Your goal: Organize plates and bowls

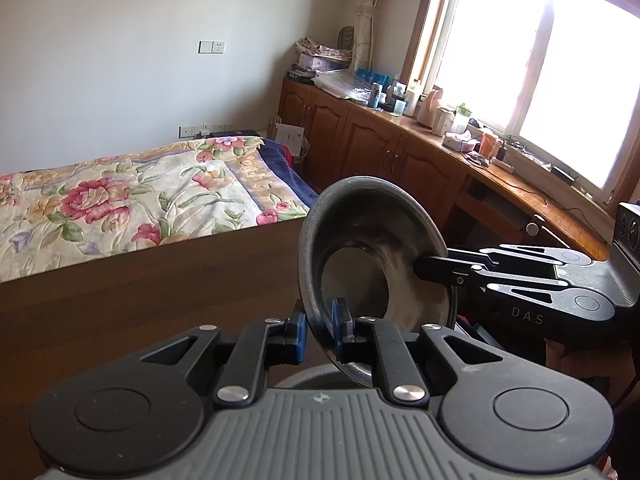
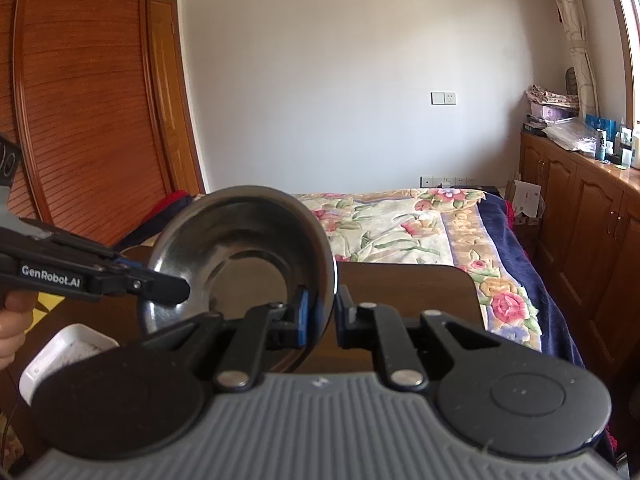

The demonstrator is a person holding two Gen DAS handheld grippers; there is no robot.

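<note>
Both the left tool (image 1: 322, 330) and right tool (image 2: 320, 312) pinch one steel bowl (image 1: 372, 240) above a brown table (image 1: 140, 300) beside a floral bed (image 1: 132, 196).

Two close wrist views, facing the bed (image 1: 120, 200), sharing steel bowl (image 2: 240, 256)

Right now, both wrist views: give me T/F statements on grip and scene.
1. Both grippers grip the metal bowl. True: the left gripper and the right gripper each pinch its rim.
2. The bowl rests flat on the table. False: it is tilted on edge, up off the wooden table.
3. A white tray lies at lower left in the right wrist view. True.
4. The bowl holds food. False: its inside looks bare.
5. The bed cover is plain grey. False: it is floral.
</note>
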